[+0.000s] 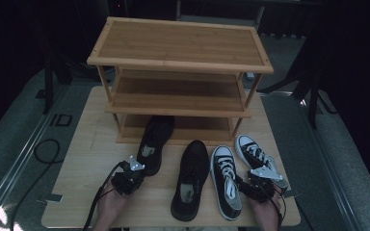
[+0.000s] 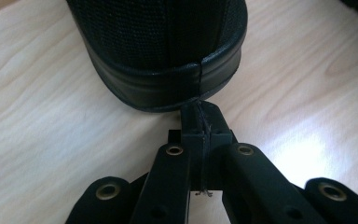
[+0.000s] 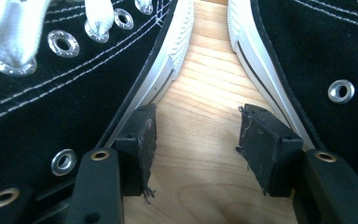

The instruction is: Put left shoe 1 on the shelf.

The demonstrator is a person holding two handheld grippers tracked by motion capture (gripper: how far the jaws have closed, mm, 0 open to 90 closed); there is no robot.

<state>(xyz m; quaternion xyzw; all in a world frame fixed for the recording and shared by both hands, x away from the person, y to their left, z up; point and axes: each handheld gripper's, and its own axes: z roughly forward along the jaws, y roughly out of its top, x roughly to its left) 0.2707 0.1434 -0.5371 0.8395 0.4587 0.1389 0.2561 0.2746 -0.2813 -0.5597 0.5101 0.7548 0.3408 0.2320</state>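
My left gripper (image 2: pixel 200 122) is clenched empty at the black shoe's (image 2: pixel 163 51) heel near the table's (image 1: pixel 77 192) front-left, right gripper (image 3: pixel 196 140) released between both sneakers (front-right corner).

No readable text is showing anywhere. Pale insole patches inside the two black shoes (image 1: pixel 155 144) (image 1: pixel 190 178) may be carrying labels, but they are blurring out in the high view. Nothing legible is appearing on the canvas sneakers (image 3: pixel 37 84).
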